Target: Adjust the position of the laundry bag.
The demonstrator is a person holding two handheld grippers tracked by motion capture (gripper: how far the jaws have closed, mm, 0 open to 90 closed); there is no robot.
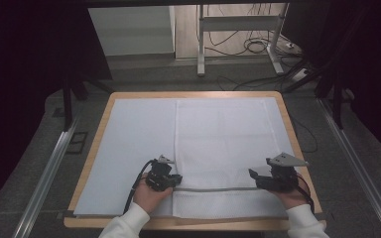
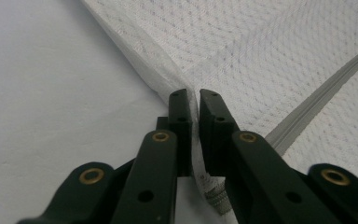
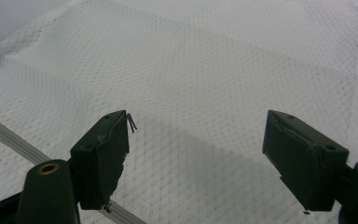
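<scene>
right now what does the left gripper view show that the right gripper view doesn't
Left gripper view: the left gripper shut on the side edge of the white mesh bag, with bare table cover beside it. Right gripper view: the right gripper open above the mesh, pinching nothing. Both: the mesh and its grey zipper.

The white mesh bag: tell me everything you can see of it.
The white mesh bag lies flat on the pale sheet covering the table, towards its right half. It looks like fine netted fabric, oblong, with a grey zipper running across near the person's end. The left gripper is shut on its left edge beside the zipper; the right gripper hovers open over its mesh.
</scene>
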